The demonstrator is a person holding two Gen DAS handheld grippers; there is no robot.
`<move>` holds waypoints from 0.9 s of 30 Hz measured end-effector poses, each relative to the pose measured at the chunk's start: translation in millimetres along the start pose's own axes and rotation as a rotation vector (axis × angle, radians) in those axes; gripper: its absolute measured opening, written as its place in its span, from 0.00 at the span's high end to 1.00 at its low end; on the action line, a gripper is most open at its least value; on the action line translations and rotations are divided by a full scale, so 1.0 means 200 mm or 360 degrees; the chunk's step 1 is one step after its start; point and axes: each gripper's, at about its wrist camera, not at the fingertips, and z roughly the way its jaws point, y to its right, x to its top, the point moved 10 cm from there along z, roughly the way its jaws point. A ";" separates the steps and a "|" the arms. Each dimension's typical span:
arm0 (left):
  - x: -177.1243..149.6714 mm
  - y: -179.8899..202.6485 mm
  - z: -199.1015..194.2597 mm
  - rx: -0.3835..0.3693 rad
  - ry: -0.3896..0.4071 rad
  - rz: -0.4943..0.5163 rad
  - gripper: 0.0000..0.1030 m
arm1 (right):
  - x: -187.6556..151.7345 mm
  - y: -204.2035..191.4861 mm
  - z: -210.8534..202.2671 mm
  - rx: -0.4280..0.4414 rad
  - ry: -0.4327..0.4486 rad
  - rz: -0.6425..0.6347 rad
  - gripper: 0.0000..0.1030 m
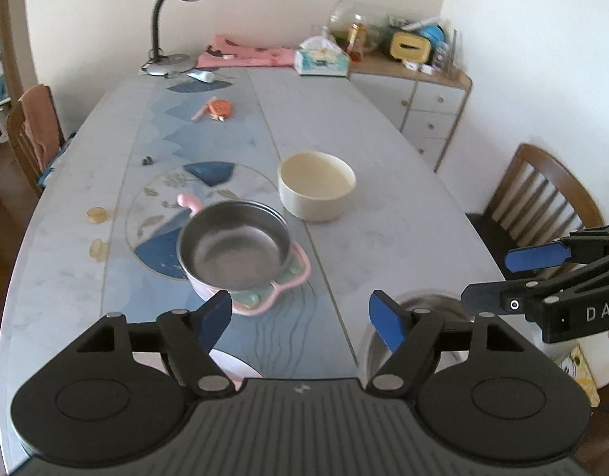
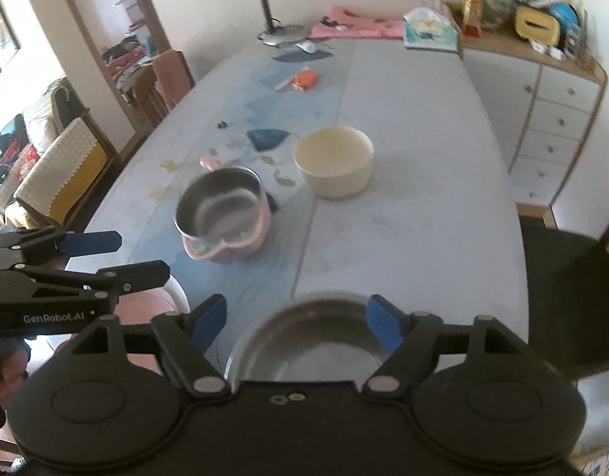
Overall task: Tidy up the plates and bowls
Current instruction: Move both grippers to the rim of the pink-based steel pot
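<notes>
1. Left claw (image 1: 300,319): jaws spread wide, nothing between the blue pads; held above the near edge of the desk (image 1: 383,182). No earlier view to compare.
2. Right claw (image 2: 296,323): jaws also wide apart and empty. It hangs over a steel bowl (image 2: 304,341) at the near desk edge; the pads sit either side of the rim's far arc, clear of it as far as the blur allows.
3. Same steel bowl shows in the left wrist view, lower right, partly behind the left claw's right finger.
4. Steel pot (image 1: 235,250) with pink outer wall sits mid-desk on a pink mat (image 1: 292,277); a pink handle sticks out on its far-left side.
5. Cream bowl (image 1: 316,190) stands upright just beyond and right of the pot, apart from it.
6. White plate (image 1: 229,361): only a sliver seen under the left claw, near edge.
7. Far end: desk lamp (image 1: 173,20), pink cloth (image 1: 244,55), tissue box (image 1: 322,59). Orange item (image 1: 219,109) lies mid-far.
8. Wooden chair (image 1: 542,198) at the right side.
</notes>
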 end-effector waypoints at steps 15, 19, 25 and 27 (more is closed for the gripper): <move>0.18 -0.39 0.27 0.0201 -0.0036 -0.0239 0.24 | 0.36 -0.14 0.37 0.0083 -0.0027 -0.0107 0.06; 0.20 -0.49 0.39 0.0211 -0.0089 -0.0334 0.24 | 0.42 -0.17 0.52 0.0101 -0.0071 -0.0127 0.06; 0.20 -0.58 0.55 0.0262 -0.0174 -0.0376 0.24 | 0.47 -0.17 0.72 0.0097 -0.0162 -0.0132 0.08; 0.19 -0.61 0.59 0.0273 -0.0208 -0.0401 0.24 | 0.48 -0.16 0.79 0.0087 -0.0194 -0.0117 0.09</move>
